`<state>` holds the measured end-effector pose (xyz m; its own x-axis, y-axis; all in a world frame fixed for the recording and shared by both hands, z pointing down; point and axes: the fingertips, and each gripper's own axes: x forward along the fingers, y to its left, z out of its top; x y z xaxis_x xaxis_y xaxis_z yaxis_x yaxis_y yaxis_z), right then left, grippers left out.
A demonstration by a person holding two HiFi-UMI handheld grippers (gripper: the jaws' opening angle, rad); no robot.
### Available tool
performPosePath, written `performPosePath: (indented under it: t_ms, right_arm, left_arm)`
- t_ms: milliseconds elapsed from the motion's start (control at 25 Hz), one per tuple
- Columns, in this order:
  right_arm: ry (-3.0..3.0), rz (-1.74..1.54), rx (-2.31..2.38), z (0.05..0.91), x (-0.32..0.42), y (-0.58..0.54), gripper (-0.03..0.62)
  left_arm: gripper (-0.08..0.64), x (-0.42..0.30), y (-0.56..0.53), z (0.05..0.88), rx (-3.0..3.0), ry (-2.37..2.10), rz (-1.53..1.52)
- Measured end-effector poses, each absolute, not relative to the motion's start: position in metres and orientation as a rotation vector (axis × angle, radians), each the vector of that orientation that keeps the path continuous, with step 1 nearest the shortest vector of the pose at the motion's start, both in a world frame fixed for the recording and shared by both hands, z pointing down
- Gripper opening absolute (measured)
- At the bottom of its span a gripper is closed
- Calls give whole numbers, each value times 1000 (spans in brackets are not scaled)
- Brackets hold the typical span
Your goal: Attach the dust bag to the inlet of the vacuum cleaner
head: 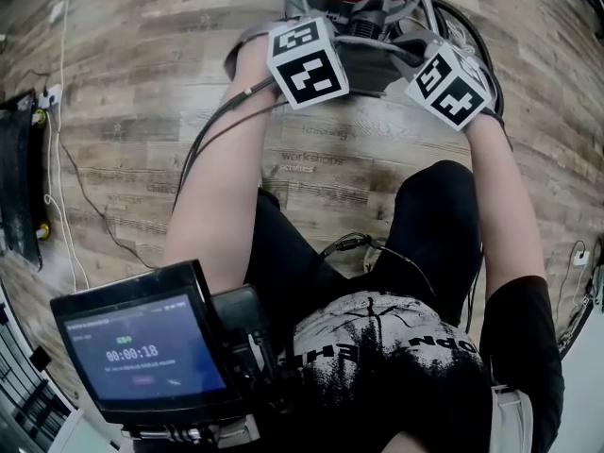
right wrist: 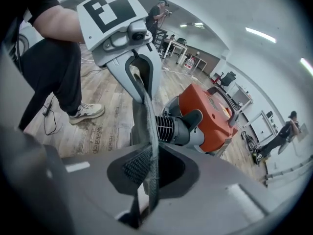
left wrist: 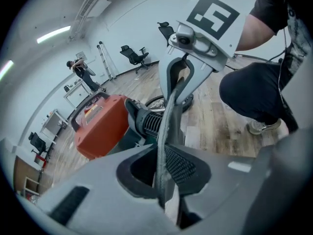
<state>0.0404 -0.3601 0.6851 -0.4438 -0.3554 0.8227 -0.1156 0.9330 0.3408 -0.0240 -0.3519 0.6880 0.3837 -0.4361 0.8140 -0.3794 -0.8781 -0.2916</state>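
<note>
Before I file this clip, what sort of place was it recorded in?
Probably an open office or lab workspace: there are office chairs and desks in the background, ceiling strip lights overhead, and a wood-plank floor.

Grey dust bag [right wrist: 148,131]: felt-like cloth, rough, matt. Orange vacuum cleaner [right wrist: 208,114]: smooth plastic, slight sheen; ribbed inlet [right wrist: 166,129] grey plastic. Wood-grain plank floor [head: 142,83], matt.

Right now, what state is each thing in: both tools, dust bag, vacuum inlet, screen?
left tool: shut on the dust bag
right tool: shut on the dust bag
dust bag: stretched between both tools, not yet on the inlet
inlet: bare, nothing fitted
screen: lit, timer showing
</note>
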Motion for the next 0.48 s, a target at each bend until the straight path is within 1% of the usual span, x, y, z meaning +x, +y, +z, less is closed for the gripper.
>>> performPosePath:
  t_ms: [160,320,480]
  right_arm:
    - [-1996,-373,333,675,31,-363,29]
    - [-2018,-356,342,670,29,-363,29]
    - [-2044,-320,367,670,35,-356,29]
  left_arm:
    - [40,-29,-350,700,-2572,738,-1571]
    - [32,-34,-359,689,-2574,814,-1530]
    - [32,-31,-361,680,-2524,794,-1524]
